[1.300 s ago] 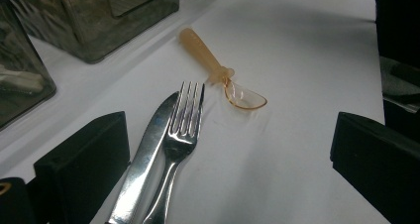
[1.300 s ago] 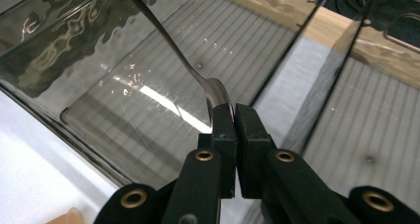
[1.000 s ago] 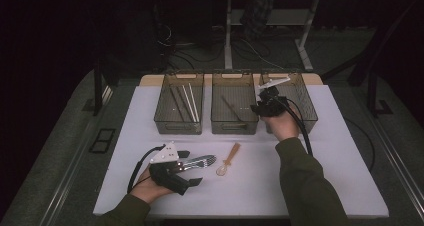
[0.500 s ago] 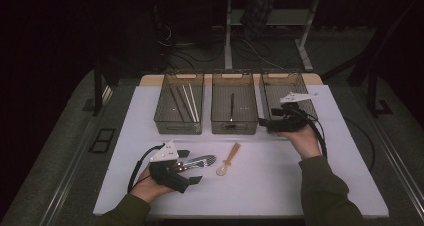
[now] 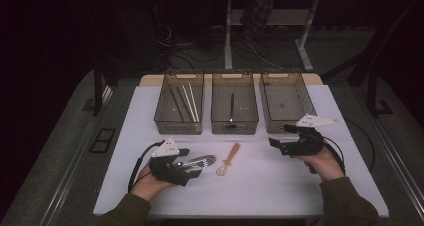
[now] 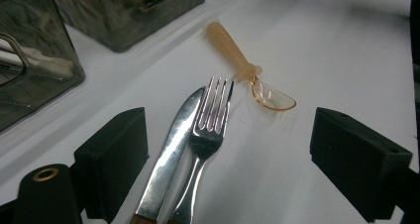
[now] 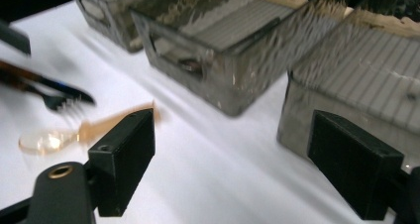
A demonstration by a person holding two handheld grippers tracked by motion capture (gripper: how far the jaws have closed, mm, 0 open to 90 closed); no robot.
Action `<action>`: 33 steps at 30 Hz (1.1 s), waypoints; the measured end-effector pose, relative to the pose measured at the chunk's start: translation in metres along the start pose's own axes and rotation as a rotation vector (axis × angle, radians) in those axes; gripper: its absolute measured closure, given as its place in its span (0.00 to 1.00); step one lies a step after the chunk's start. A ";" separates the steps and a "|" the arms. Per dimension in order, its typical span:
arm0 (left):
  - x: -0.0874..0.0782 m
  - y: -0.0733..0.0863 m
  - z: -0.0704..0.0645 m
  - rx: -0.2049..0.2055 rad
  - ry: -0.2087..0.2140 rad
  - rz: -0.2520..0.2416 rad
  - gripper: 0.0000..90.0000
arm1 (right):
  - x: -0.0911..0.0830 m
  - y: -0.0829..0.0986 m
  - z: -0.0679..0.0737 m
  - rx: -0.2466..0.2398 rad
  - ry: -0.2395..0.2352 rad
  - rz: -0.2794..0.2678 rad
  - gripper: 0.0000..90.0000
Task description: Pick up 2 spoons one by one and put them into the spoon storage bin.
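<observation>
Fork (image 6: 212, 119) and knife (image 6: 171, 149) lying side by side, touching, near the bench's (image 5: 260, 186) front-left part, between the wide-apart jaws of the left claw (image 6: 242, 154); held by neither. Amber spoon (image 6: 250, 75) just beyond. Right claw (image 5: 282, 136) wide apart too, empty, hovering before the right bin (image 5: 287, 103). From above: sticks in the left bin (image 5: 179, 103), one dark utensil in the middle bin (image 5: 234, 103).
</observation>
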State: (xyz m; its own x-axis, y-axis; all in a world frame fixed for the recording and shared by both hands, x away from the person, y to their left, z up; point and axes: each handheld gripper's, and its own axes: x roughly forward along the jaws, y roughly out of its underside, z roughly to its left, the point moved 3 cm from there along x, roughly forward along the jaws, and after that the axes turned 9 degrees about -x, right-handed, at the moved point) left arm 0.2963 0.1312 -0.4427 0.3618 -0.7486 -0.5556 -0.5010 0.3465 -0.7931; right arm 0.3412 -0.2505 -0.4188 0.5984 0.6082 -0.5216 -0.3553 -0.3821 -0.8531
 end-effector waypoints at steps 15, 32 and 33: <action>0.005 -0.020 0.000 -0.038 -0.023 -0.019 0.56 | -0.032 0.060 0.018 0.032 0.008 0.017 0.20; 0.066 -0.060 -0.007 -0.080 -0.041 0.021 0.54 | -0.028 0.068 0.025 0.007 -0.006 0.053 0.20; 0.070 -0.061 -0.007 -0.078 -0.040 0.026 0.54 | -0.027 0.068 0.025 0.006 -0.005 0.054 0.20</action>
State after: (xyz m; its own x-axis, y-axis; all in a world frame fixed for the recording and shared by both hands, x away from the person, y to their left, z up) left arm 0.3463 0.0534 -0.4313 0.3783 -0.7158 -0.5870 -0.5697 0.3197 -0.7571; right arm 0.2824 -0.2757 -0.4630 0.5742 0.5904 -0.5672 -0.3917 -0.4102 -0.8236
